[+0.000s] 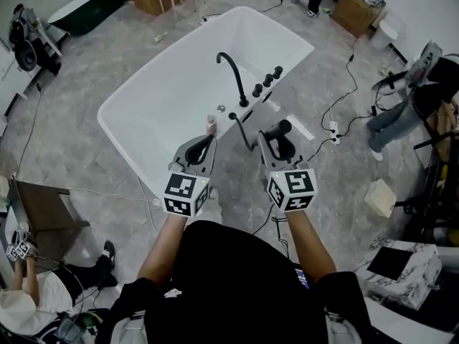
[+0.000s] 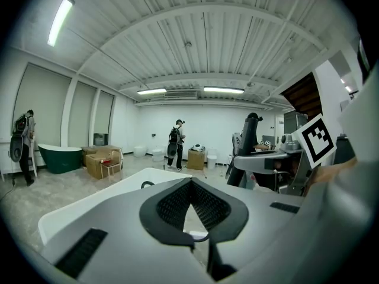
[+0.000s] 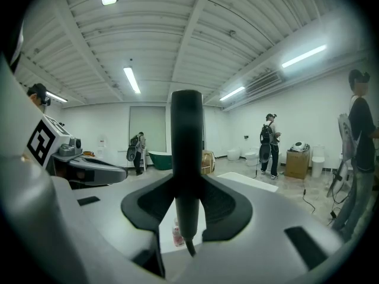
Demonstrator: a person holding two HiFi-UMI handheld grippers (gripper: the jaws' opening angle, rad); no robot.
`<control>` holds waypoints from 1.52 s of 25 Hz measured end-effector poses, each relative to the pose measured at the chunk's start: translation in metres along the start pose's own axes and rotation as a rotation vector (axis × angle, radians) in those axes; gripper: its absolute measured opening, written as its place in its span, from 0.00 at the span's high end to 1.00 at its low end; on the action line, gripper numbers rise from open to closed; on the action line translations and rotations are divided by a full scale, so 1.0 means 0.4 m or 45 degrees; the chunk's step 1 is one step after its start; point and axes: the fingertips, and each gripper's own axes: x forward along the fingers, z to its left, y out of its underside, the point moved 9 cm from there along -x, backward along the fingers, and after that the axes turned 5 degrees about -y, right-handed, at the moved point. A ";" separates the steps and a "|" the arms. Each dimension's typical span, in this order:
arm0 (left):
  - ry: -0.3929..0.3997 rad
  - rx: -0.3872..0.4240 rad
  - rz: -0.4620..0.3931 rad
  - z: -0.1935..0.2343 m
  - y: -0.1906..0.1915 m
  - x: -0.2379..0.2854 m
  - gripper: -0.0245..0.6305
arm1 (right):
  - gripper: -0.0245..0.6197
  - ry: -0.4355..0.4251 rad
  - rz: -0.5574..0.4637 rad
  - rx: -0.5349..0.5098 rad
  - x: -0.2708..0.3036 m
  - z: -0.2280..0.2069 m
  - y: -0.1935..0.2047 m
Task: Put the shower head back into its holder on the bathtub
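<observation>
A person stands at the near rim of a white bathtub (image 1: 172,99). The right gripper (image 1: 276,140) is clamped on the handle of the black shower head (image 1: 282,128), held upright above the rim, its hose (image 1: 244,132) trailing towards the black tap (image 1: 231,67). The left gripper (image 1: 203,149) has its jaws together, with nothing between them. The shower head is in hand but not yet in its holder, which I cannot pick out. No brand or writing is readable, only square markers.

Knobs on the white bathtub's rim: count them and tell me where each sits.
3, in a row on the bathtub rim beside the faucet: near knob, middle knob, far knob. Others may hide behind the right gripper.
</observation>
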 end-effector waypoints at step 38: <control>0.186 -0.166 0.141 0.425 0.020 0.391 0.94 | 0.75 0.151 0.187 0.046 0.525 -0.060 0.032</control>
